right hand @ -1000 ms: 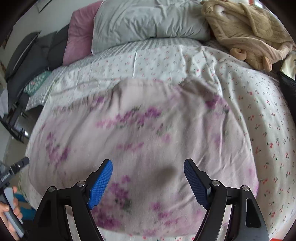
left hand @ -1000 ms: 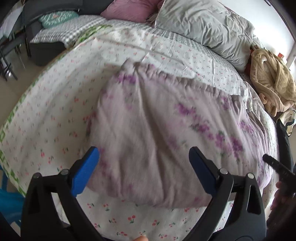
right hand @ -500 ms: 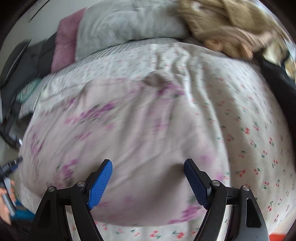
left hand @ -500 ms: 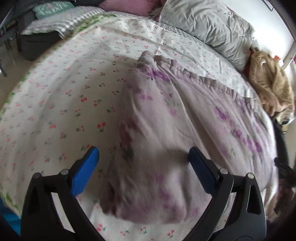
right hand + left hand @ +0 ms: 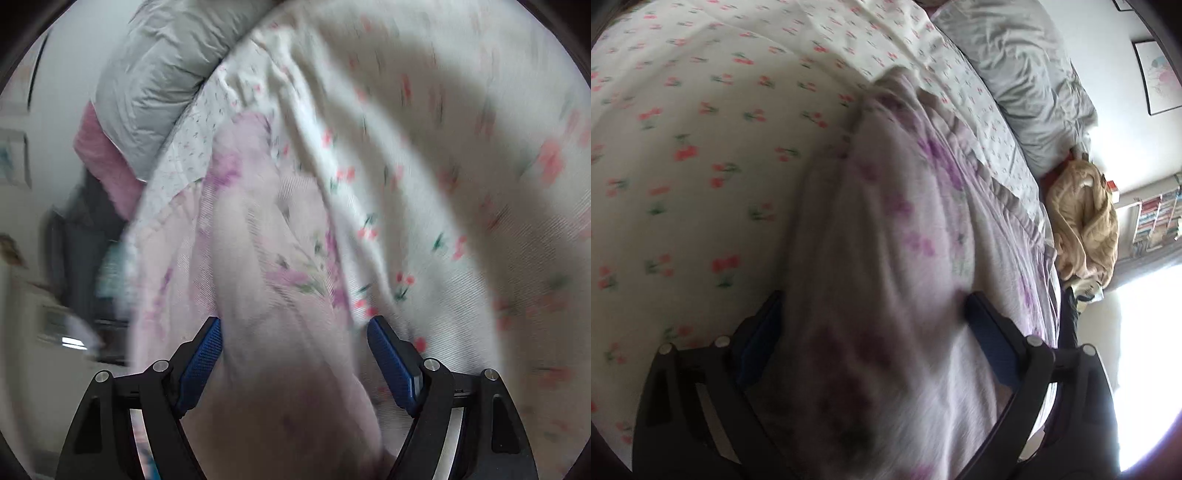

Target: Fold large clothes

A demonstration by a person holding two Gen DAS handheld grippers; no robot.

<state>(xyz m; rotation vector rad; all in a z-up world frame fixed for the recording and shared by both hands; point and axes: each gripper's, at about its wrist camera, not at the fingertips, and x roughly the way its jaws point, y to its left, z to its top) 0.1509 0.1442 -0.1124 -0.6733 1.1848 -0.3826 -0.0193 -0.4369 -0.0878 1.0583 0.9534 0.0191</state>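
Bed (image 5: 683, 155) in a cherry-print sheet fills both views, a grey pillow (image 5: 1027, 81) at its head and a tan blanket (image 5: 1086, 229) bunched beyond. Lilac floral garment (image 5: 894, 258) lies lengthwise on the sheet, its near edges bulging up between each tool's spread fingers — left tool (image 5: 871, 332) and right tool (image 5: 295, 354) both released, gripping nothing.

Bedroom — bed (image 5: 701, 122), pillow (image 5: 1027, 77).
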